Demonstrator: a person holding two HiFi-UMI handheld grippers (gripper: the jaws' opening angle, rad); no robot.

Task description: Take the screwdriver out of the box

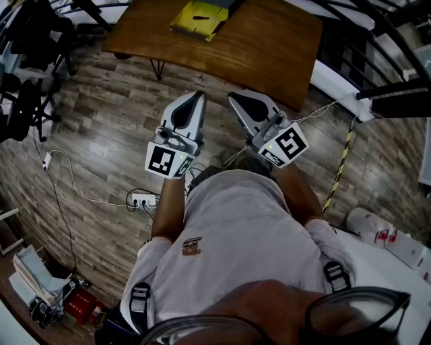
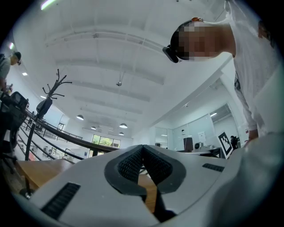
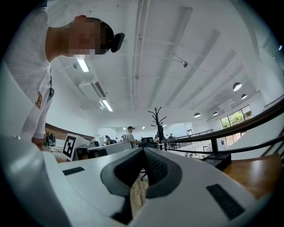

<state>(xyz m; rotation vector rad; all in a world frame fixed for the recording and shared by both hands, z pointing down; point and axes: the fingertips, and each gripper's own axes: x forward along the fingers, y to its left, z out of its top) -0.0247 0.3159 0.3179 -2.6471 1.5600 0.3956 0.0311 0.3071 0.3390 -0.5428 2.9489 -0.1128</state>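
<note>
Wood-plank flooring fills the head view, and at its top edge stands a brown wooden surface (image 1: 269, 40) carrying the yellow box (image 1: 196, 20). That box is well apart from the person, out of reach. The screwdriver is too small to pick out. A dark streak (image 1: 201, 17) on the box may be it. The left tongs (image 1: 197, 95) and right tongs (image 1: 232, 97) are held close to the body, side by side, aimed toward the surface, both shut and empty. A power strip (image 1: 141, 200) with cables lies on the floor to the person's left, so the walk in is best taken straight ahead.

From the left gripper view, the left tongs (image 2: 143, 149) show ribbed pads (image 2: 131, 165) pressed together with nothing between them. Mostly ceiling lies beyond, so they tilt upward and need dipping before the box comes into sight.

From the right gripper view, the right tongs (image 3: 143, 151) are likewise together and empty, with the surface's edge (image 3: 255, 170) low at right. The sound course is probably to close the distance first, then part the tongs before reaching in. One can steady the box while the other takes the handle.
</note>
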